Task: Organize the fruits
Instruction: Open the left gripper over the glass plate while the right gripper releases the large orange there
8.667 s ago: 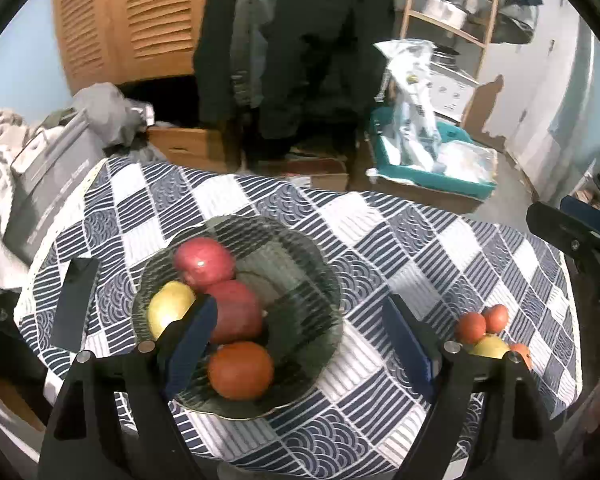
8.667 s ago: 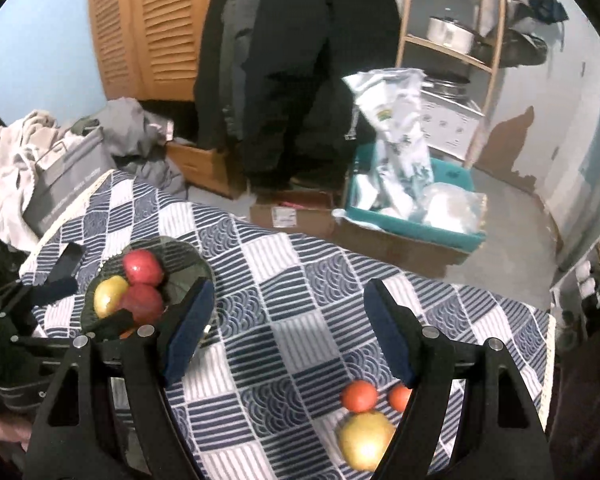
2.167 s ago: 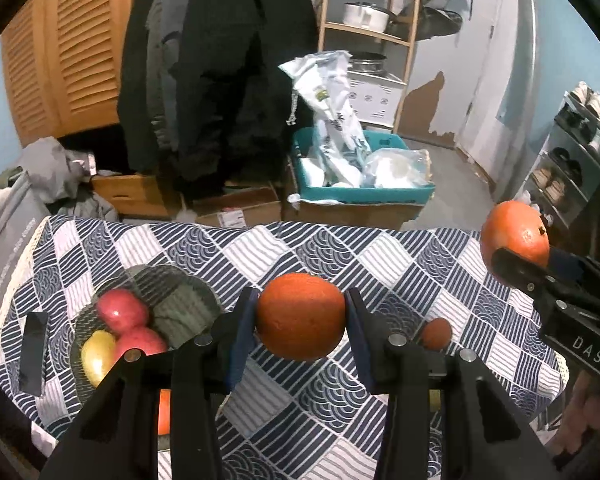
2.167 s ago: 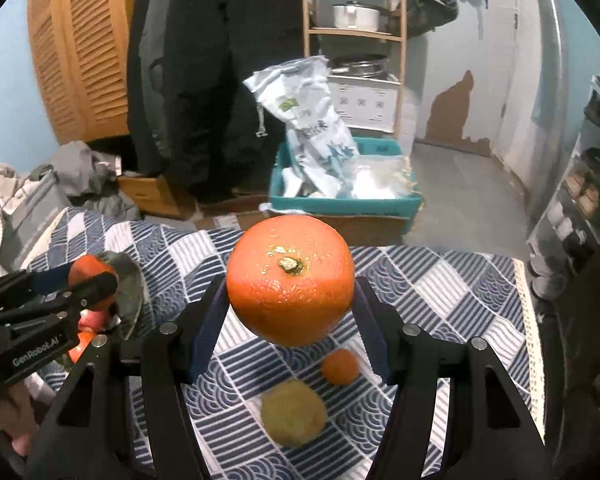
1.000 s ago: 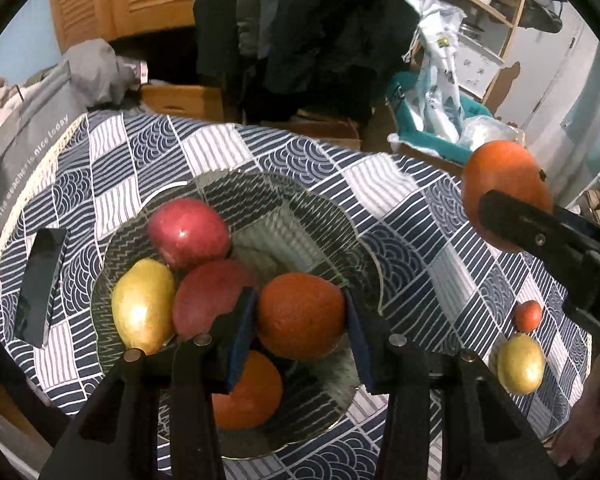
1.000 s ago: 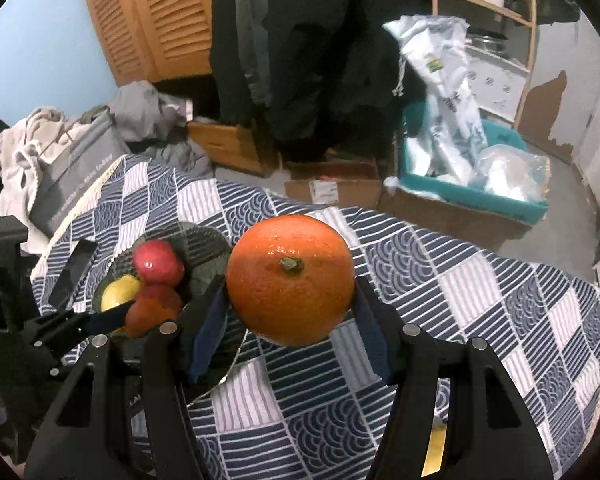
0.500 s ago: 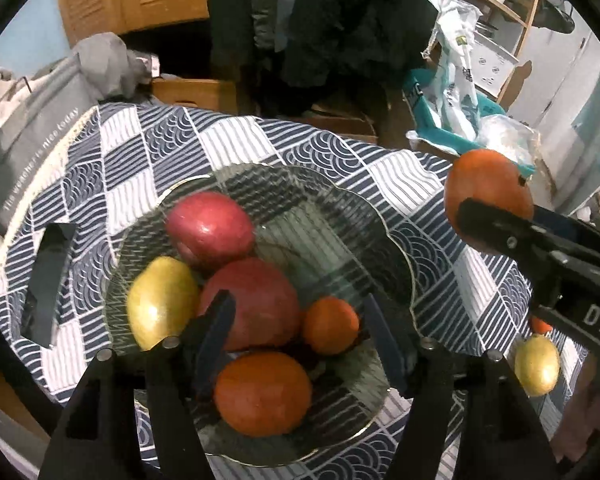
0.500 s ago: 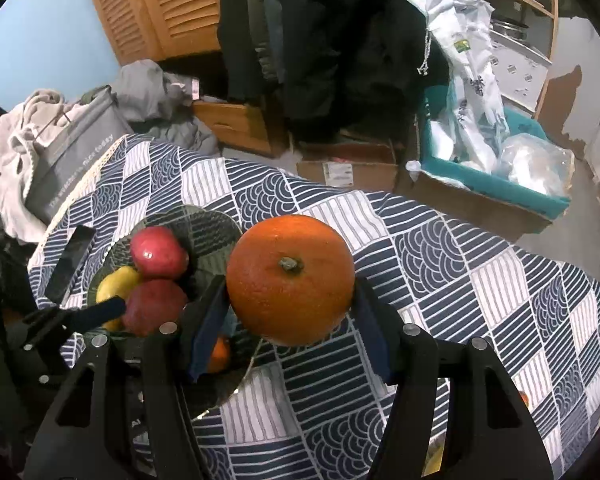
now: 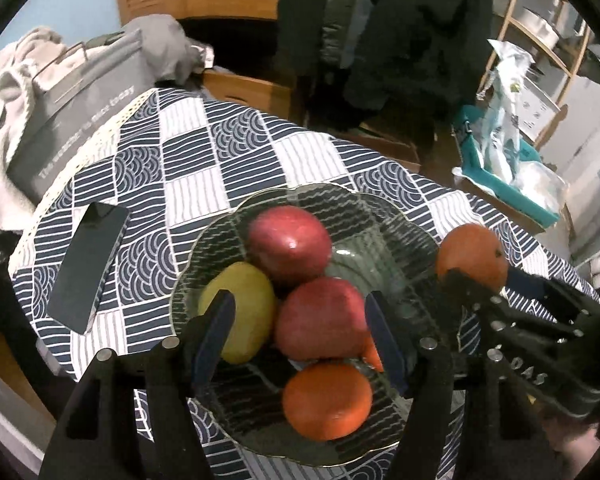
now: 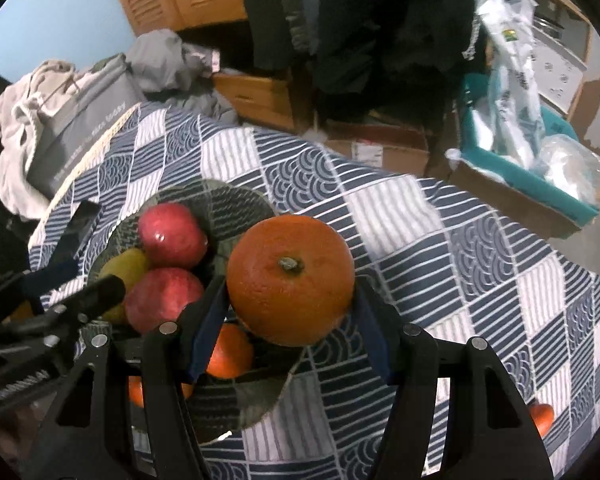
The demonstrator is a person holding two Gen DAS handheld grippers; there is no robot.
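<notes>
A glass bowl (image 9: 416, 236) on the checked tablecloth holds two red apples (image 9: 290, 240), a yellow-green pear (image 9: 244, 304), a big orange (image 9: 326, 400) and a small orange half hidden behind my left finger (image 9: 372, 350). My left gripper (image 9: 300, 336) is open and empty over the bowl's near side. My right gripper (image 10: 290, 320) is shut on a large orange (image 10: 290, 274) and holds it above the bowl's right edge (image 10: 260, 200); it shows in the left wrist view too (image 9: 472, 258).
A dark phone (image 9: 88, 268) lies on the cloth left of the bowl. A small orange (image 10: 540, 418) sits at the table's right edge. Beyond the table are a grey bag (image 9: 72, 108), cardboard boxes and a teal bin (image 10: 532, 176).
My left gripper has let go of the small orange into the bowl, opened and drawn back. My right gripper has carried the large orange leftward to the bowl.
</notes>
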